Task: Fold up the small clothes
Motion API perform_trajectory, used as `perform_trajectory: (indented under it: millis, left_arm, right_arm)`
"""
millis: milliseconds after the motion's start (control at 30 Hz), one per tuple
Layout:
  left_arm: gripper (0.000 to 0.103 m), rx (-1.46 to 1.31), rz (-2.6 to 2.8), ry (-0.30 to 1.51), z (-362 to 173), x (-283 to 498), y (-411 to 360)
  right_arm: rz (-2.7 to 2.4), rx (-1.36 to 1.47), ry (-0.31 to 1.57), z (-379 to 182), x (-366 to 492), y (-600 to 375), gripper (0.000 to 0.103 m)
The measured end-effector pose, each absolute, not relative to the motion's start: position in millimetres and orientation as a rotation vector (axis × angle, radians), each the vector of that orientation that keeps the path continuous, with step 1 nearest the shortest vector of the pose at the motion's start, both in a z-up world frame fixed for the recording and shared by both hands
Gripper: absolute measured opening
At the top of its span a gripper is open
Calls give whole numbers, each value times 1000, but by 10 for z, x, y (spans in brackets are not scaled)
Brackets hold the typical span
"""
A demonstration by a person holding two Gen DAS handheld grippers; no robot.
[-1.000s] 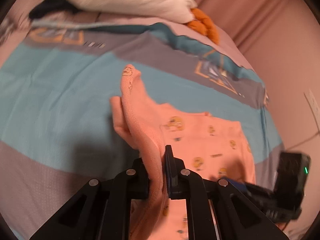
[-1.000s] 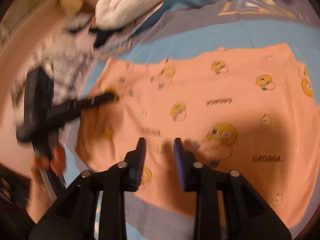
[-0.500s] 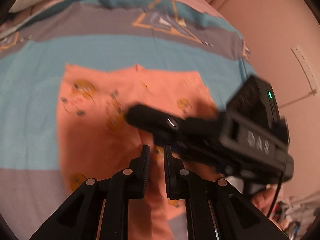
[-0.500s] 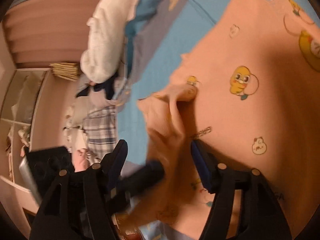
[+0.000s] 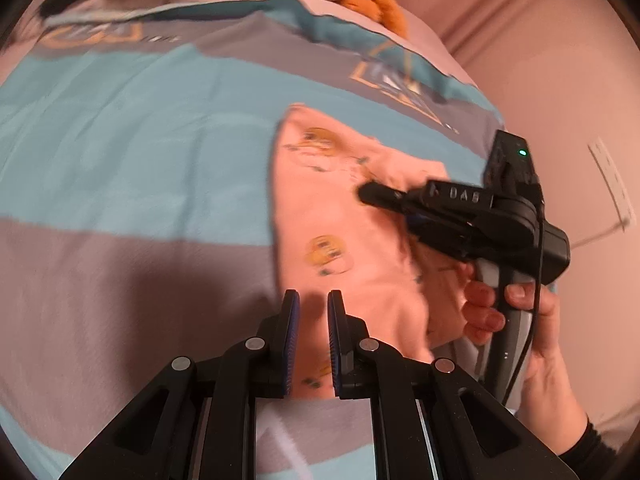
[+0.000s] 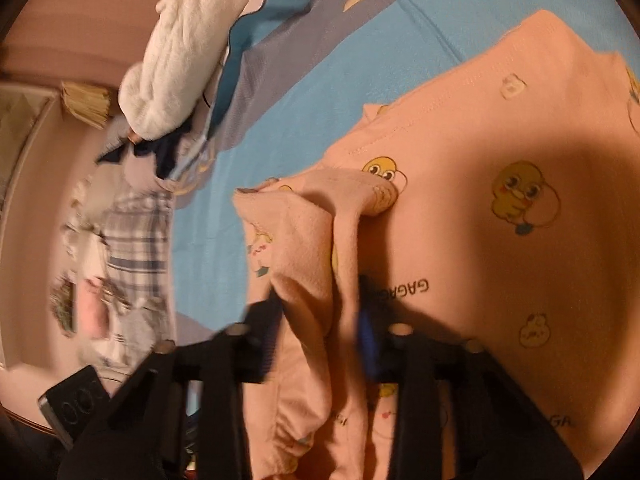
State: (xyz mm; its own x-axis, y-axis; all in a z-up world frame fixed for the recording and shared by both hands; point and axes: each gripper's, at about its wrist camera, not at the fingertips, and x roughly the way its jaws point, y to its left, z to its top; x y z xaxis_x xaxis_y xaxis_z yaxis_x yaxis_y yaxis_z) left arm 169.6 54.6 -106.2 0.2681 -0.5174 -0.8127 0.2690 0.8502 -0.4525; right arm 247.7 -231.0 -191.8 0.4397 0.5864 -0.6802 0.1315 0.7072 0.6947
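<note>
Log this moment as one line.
task: fold clothes | left gripper: open, empty | right gripper: around sleeve | shirt on bed

Striped blue-and-grey bedspread (image 5: 120, 128) across the bed, white fluffy blanket (image 6: 180, 60) bunched at its edge, plaid cloth (image 6: 132, 232) heaped beside, orange plush (image 5: 376, 0)

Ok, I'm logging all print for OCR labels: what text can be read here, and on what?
"GAGAG", upside down and partly hidden by a fold: pink garment, right wrist view.
"DAB", or perhaps "DAS", blurred: body of the right gripper, left wrist view.
Small marks on the bedspread and small print by the cartoon figures: too blurred to read.
</note>
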Motion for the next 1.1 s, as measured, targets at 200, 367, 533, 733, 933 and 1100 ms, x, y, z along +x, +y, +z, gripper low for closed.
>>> perform_trajectory:
  millis: [200,367,533,733,933,1100]
  left_arm:
    - [9,-280,-532,1180,-1040,1649,649]
    - [9,-274,-548,1186,-1044,1649,581]
    - [9,-258,-578,1204,-1062,1699,402]
    - [9,-193,-653,1205,-1050,1786,-85]
    - [9,-137,-763,1165,-987,1831,-603]
    - [9,-69,-766,1191,-1112,1895,-879]
  right_arm:
    - [351,620,1016,-1508,2419,-2352,9]
    - [309,554,928,-1011,2219,-2781,9]
    - [187,520,961,-1215,2232,-3270,9]
    - [143,615,1022,-1759,2236,-3562,15]
    - [237,686,965,-1731,2383,-3609,39]
    - [264,646,861,-1517,2437,-3520,38]
